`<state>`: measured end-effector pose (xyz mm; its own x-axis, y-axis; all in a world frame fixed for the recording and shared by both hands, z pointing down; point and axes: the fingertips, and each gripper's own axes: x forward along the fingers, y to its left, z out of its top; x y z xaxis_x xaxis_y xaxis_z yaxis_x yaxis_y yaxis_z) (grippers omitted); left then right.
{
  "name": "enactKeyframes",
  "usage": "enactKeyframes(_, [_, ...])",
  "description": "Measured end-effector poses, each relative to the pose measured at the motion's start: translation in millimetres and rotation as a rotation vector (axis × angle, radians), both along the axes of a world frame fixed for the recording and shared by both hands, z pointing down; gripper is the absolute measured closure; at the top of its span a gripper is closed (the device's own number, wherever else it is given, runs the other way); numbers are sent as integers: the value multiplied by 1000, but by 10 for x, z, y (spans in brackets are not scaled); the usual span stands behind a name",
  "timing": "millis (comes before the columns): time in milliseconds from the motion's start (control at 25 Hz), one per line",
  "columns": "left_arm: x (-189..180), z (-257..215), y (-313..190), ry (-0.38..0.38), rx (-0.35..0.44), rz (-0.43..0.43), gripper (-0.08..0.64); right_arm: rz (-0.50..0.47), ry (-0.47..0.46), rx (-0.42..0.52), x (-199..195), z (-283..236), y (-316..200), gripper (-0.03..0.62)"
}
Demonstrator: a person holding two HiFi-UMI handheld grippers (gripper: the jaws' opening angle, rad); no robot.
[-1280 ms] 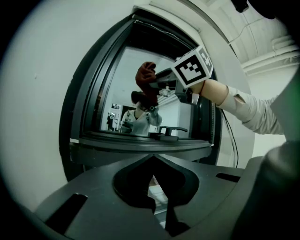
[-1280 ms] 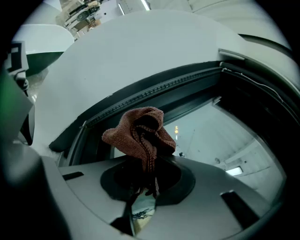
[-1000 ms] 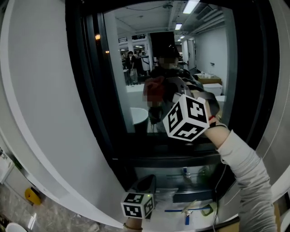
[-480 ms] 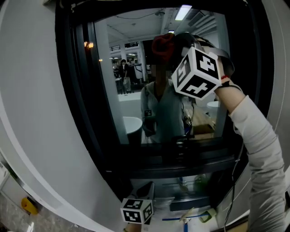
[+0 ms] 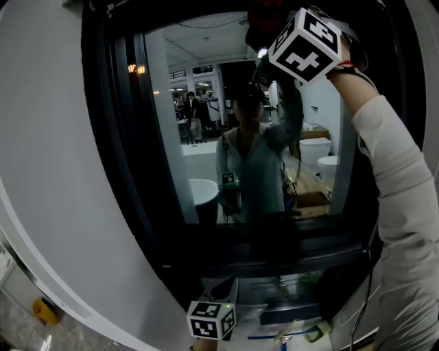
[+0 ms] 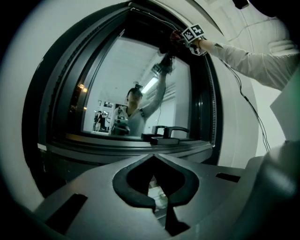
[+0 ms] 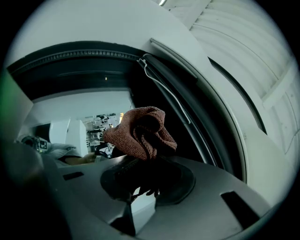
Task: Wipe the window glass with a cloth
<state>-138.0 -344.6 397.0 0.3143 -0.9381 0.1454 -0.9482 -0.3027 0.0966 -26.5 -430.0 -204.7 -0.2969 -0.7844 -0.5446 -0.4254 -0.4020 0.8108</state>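
Observation:
A crumpled rust-red cloth [image 7: 140, 133] is pinched in my right gripper [image 7: 140, 180], which is shut on it. In the head view the cloth [image 5: 264, 15] is pressed to the window glass [image 5: 240, 137] at its top edge, with the right gripper [image 5: 274, 31] and its marker cube high at the upper right. The left gripper view shows the same cloth [image 6: 176, 35] near the top right corner of the pane. My left gripper [image 6: 159, 208] hangs low below the sill, shut, holding nothing; its cube [image 5: 211, 320] sits at the head view's bottom.
The black window frame [image 5: 116, 137] surrounds the glass, set in a white wall [image 5: 48, 151]. A dark window handle [image 6: 166, 133] lies on the lower frame. Small tools [image 5: 288, 336] rest on a ledge below the window. A yellow object [image 5: 42, 310] lies on the floor at lower left.
My right gripper has carried the cloth up the glass, from the middle of the pane to its top edge. The left gripper has stayed low.

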Motion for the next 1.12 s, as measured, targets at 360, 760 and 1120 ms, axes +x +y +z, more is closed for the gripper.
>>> enactKeyframes(360, [-148,50,-53,10,-7,-21,555,17,17,-9,-137,161,-215,531])
enactKeyframes(760, [-84,79,11,16,-18,-5,555,-49,39,-77,-247,517,-190,531])
enactKeyframes(1120, [-90,114,124,21,-24,-9,555,-70,58,-122,-314,948,-221,531])
